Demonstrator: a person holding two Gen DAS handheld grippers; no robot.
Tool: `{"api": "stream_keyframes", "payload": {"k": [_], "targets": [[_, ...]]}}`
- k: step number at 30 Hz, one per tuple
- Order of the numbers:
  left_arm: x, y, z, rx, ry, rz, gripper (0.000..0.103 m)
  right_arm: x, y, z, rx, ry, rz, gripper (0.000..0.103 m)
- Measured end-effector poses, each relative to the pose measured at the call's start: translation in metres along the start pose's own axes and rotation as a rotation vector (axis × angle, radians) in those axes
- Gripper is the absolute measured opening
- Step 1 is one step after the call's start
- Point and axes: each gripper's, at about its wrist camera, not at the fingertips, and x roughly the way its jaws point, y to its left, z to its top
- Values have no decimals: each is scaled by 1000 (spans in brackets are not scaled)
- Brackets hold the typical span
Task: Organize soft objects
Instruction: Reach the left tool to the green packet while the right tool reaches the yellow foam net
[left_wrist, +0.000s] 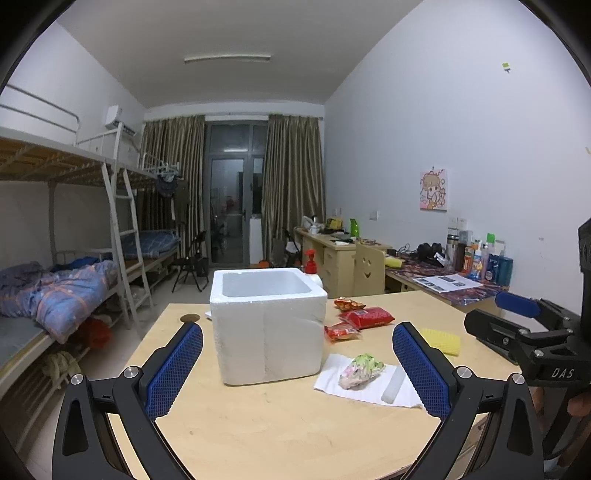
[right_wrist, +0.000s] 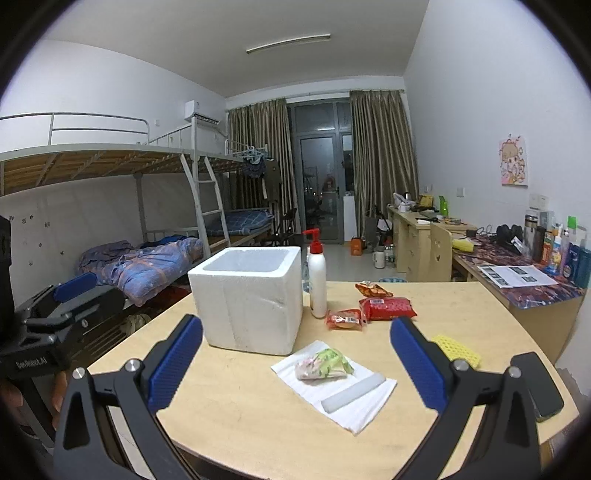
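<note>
Nothing's been picked up yet, both the left gripper (left_wrist: 297, 363) and the right gripper (right_wrist: 295, 360) hovering with fingers spread wide and empty, so the next move looks like a gentle pinch on the crumpled pastel bundle (right_wrist: 323, 364) on white paper just beside the empty foam box (right_wrist: 247, 295).

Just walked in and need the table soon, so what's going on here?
A person holds a gripper in each hand above the wooden table. Both the left gripper and right gripper are open and hold nothing. The foam box stands open; snack packets, a yellow sponge and a wrapped bundle lie outside it.
</note>
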Motion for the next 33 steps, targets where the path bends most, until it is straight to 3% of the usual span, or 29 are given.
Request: {"api": "stream_keyframes", "payload": {"k": [15,33], "targets": [[-7,-28,-28,13,-9,-74,103,-20,-6,-25,23,-2,-33,103],[27,-57,-56,33,39,-143,103,-12,-40,-52,52,22,-121,103]]}}
